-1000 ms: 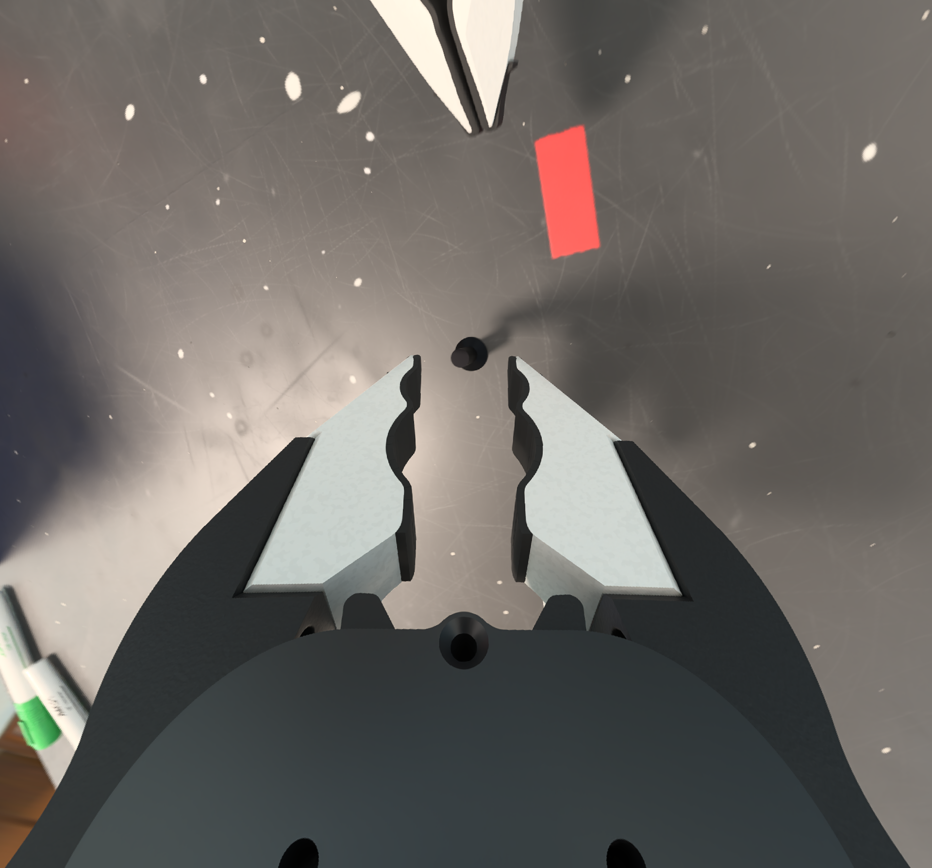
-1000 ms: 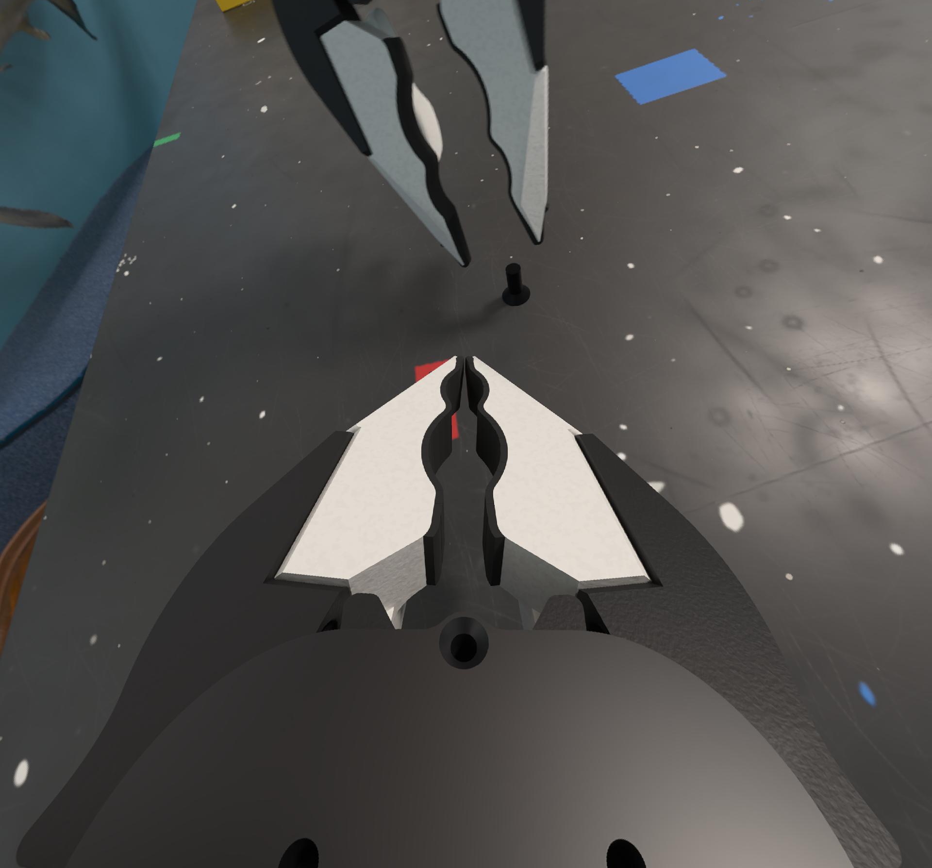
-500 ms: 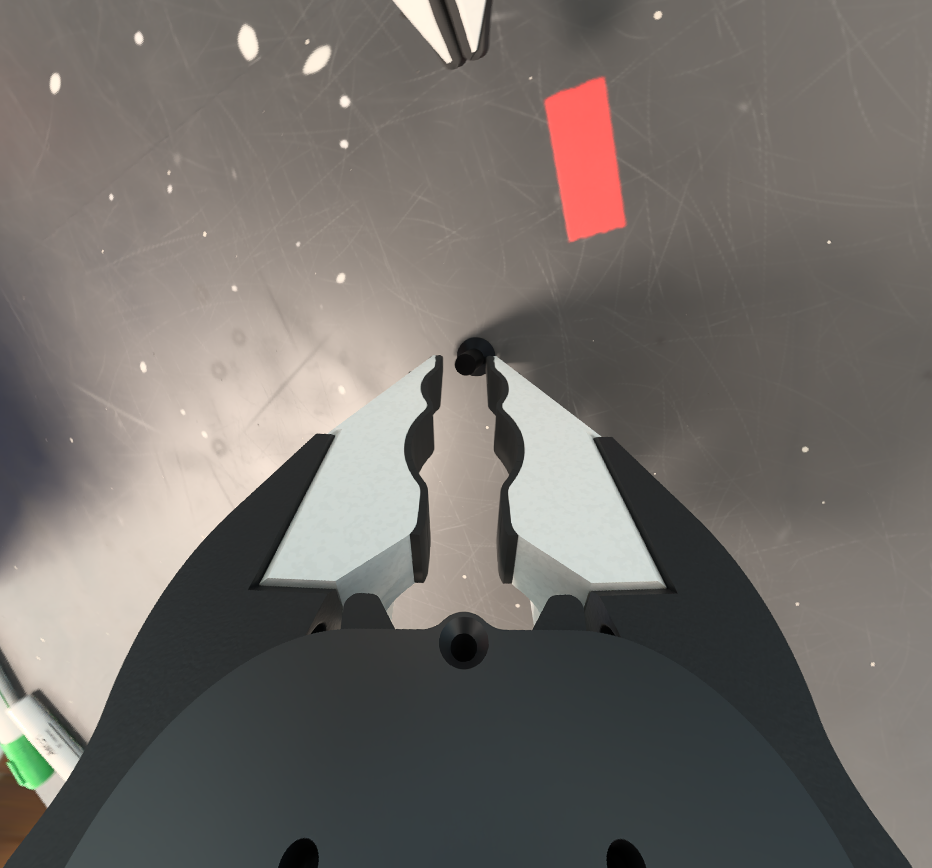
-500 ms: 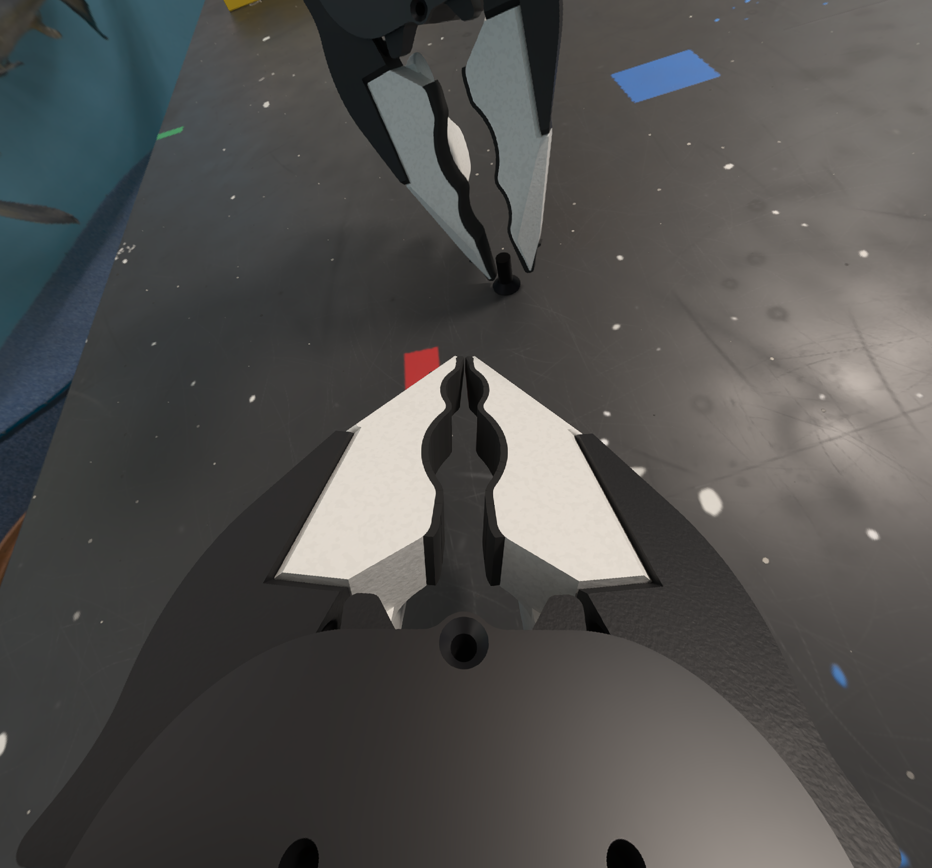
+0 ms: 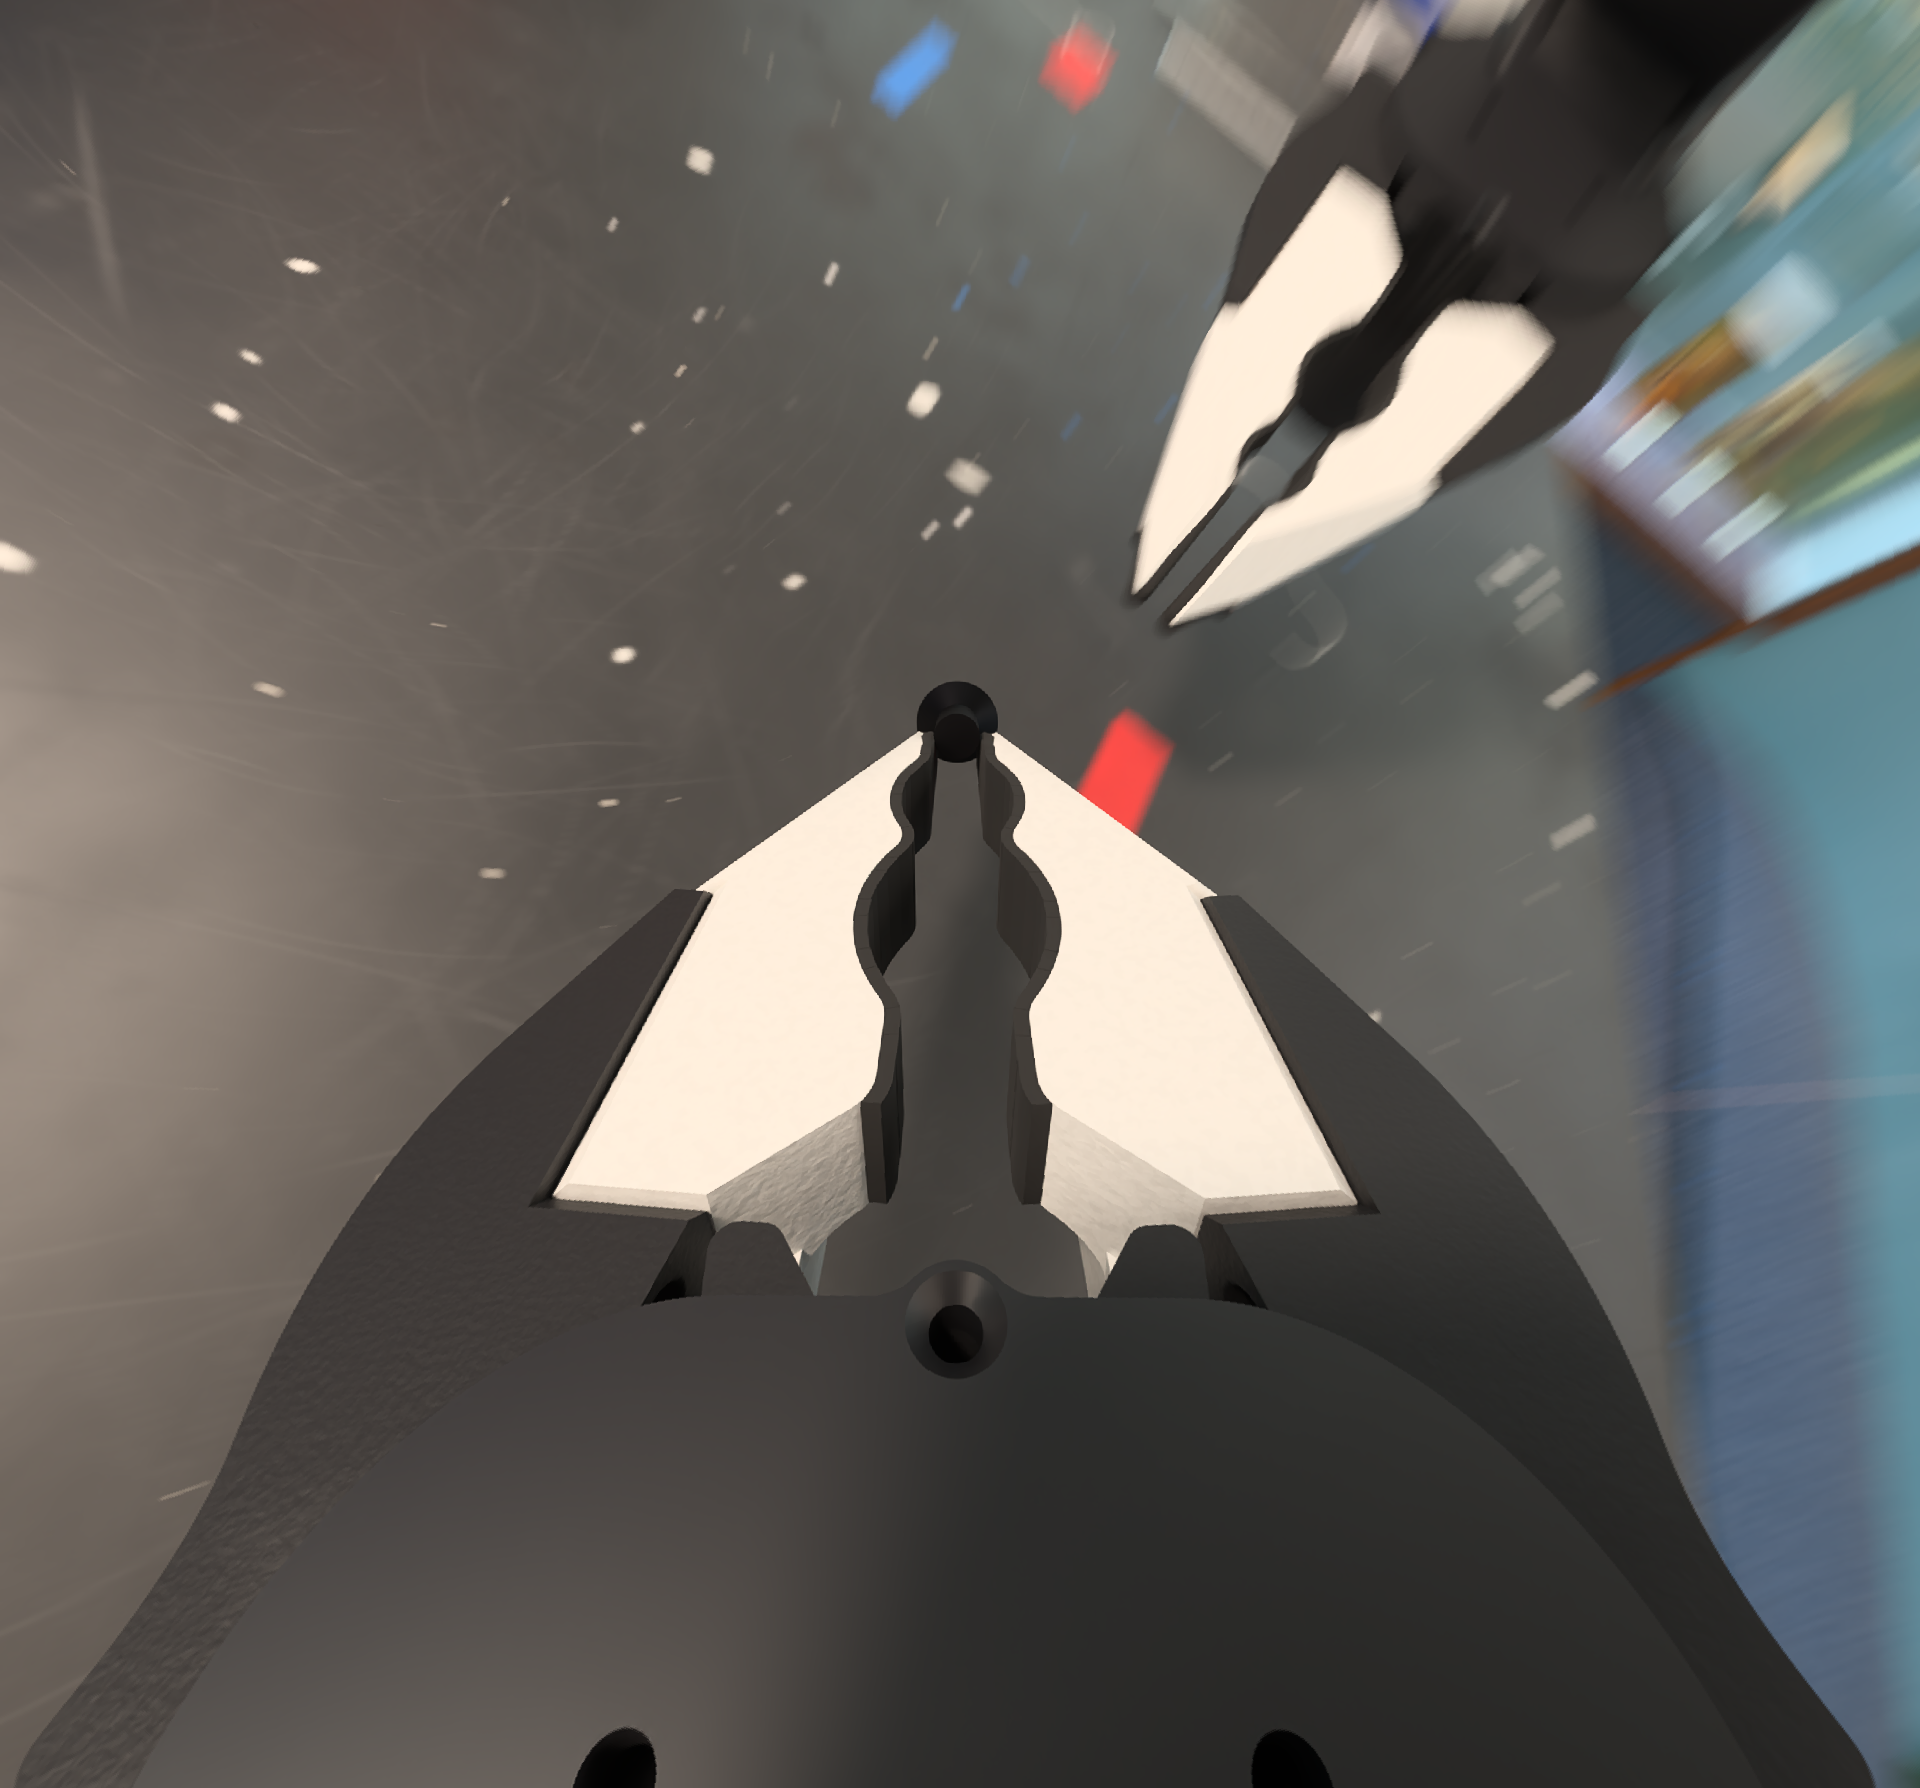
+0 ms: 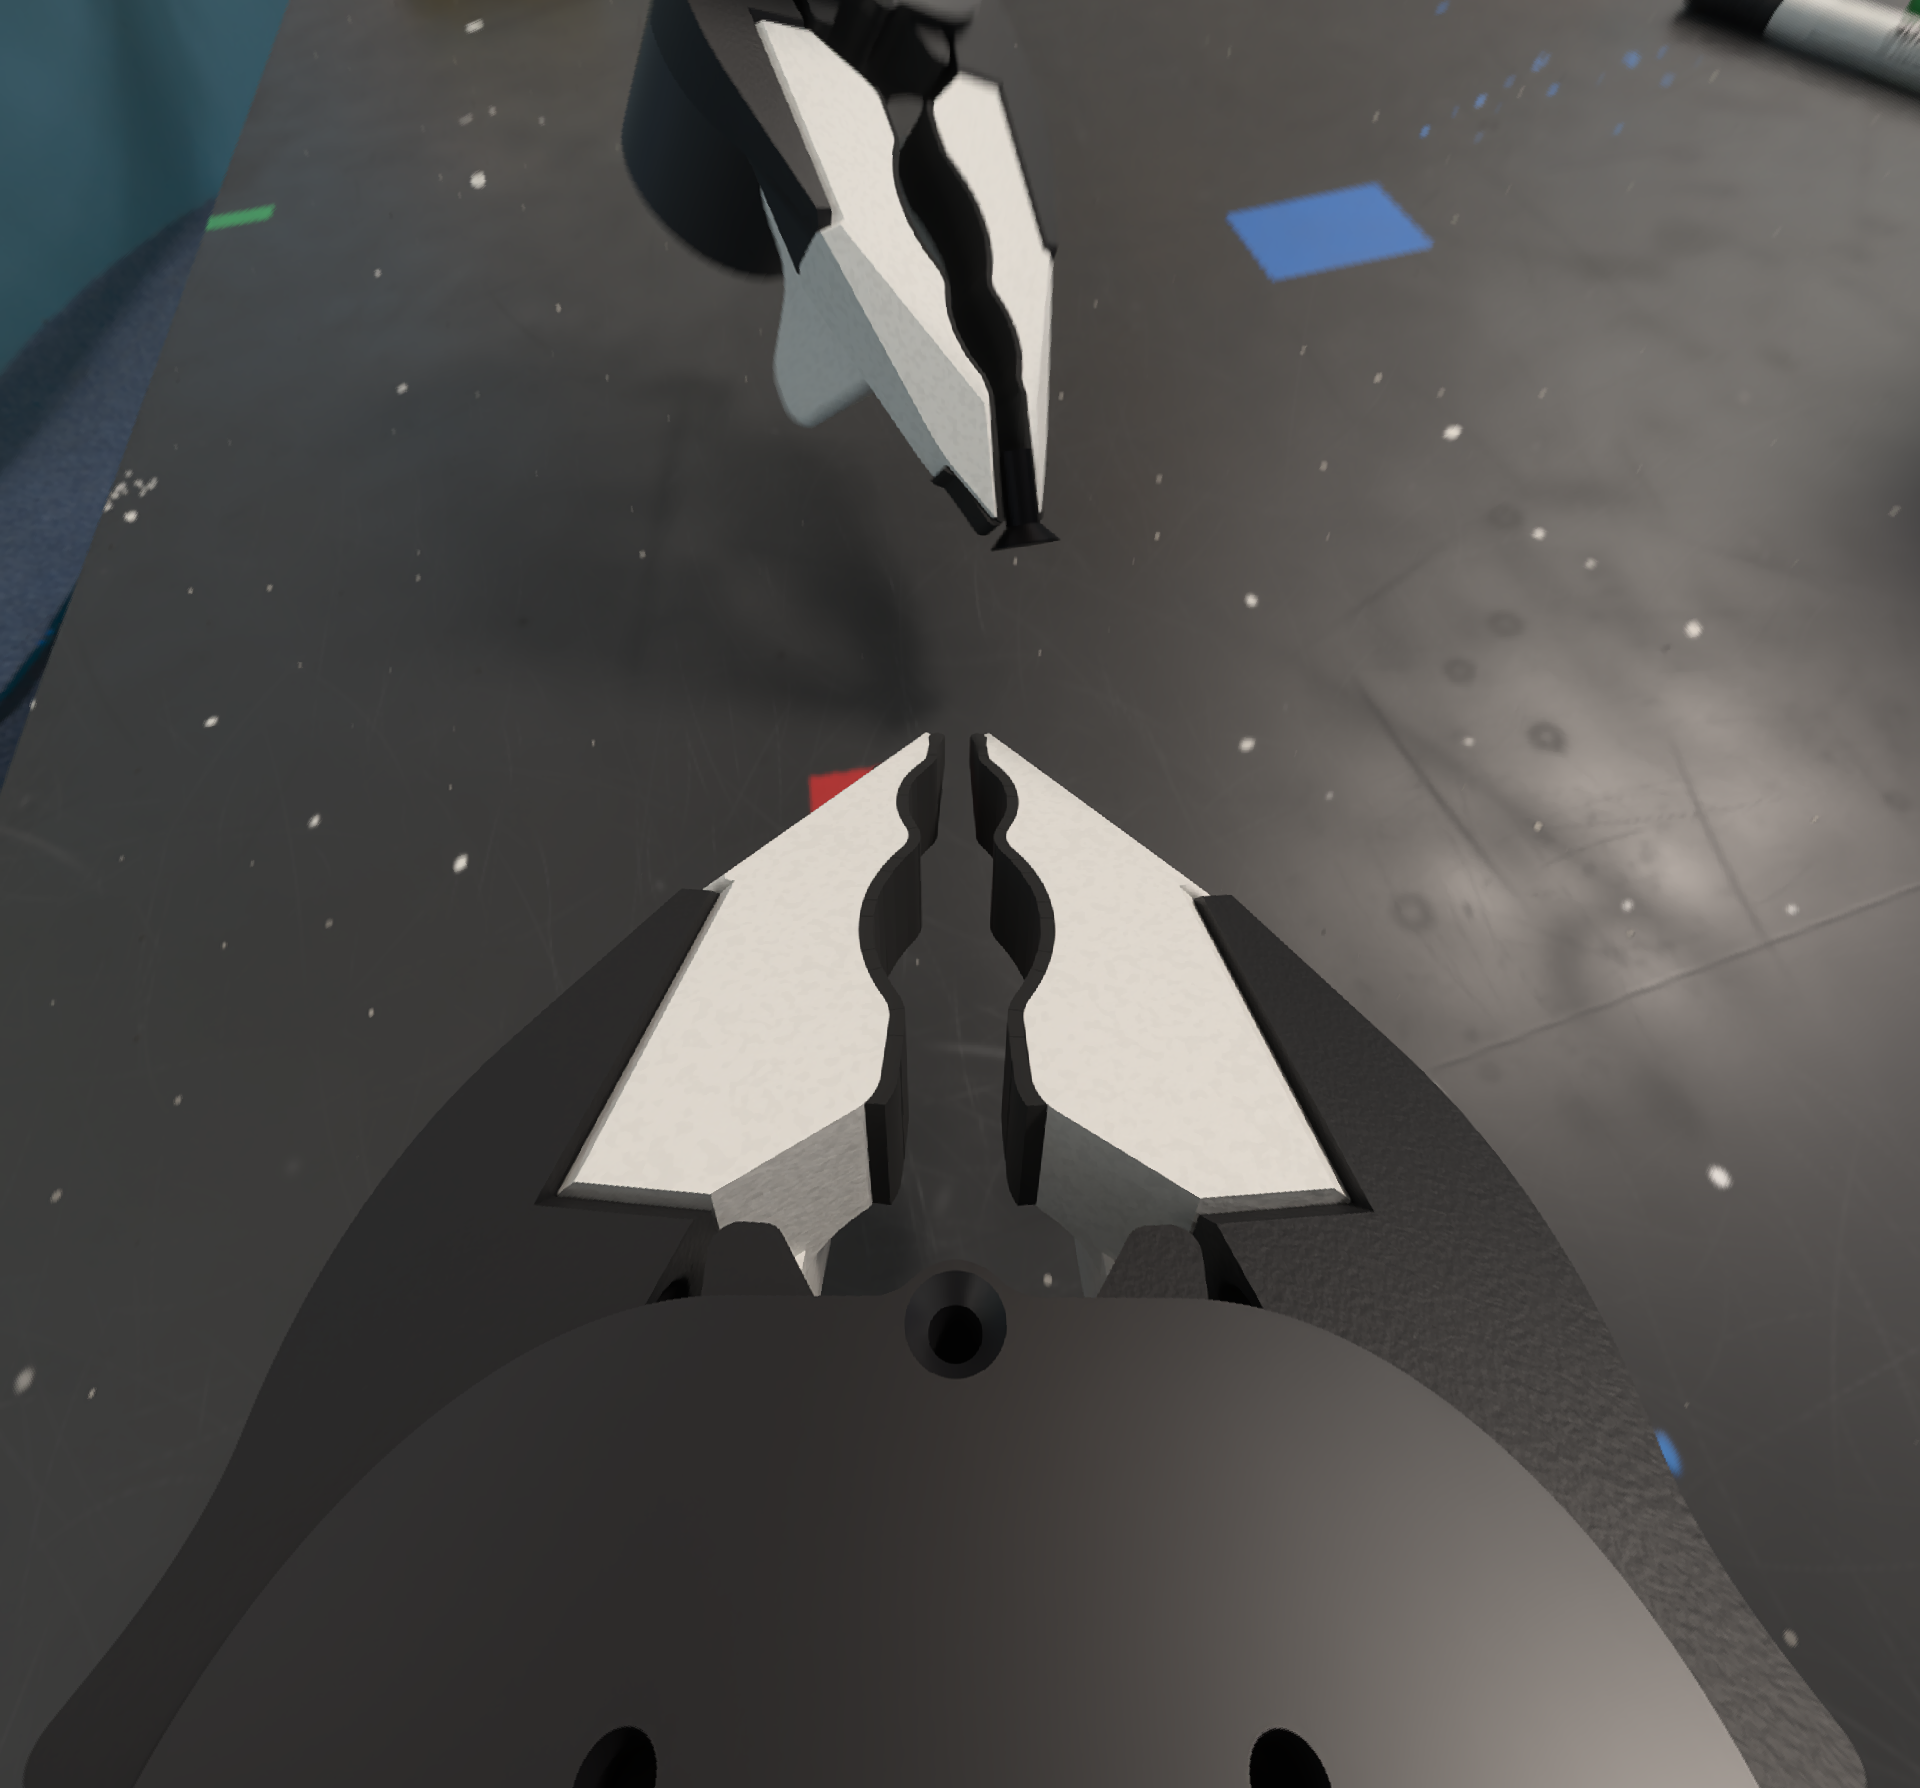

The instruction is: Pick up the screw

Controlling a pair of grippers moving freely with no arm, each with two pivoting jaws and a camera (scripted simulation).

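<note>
While the left gripper [image 6: 1013, 517] hangs tilted above the dark speckled table [image 6: 1558, 699], its tips pinch the black screw [image 6: 1023, 533], head down, clear of the surface. Facing it, the right gripper [image 6: 956, 751] hovers low, tips barely parted, empty.

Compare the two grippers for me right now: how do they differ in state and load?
The left gripper is shut on the black screw, clear of the table; the right gripper holds nothing. The left's tips clamp the screw; the right's show a thin gap. Both have pale fingers on dark bodies.
</note>
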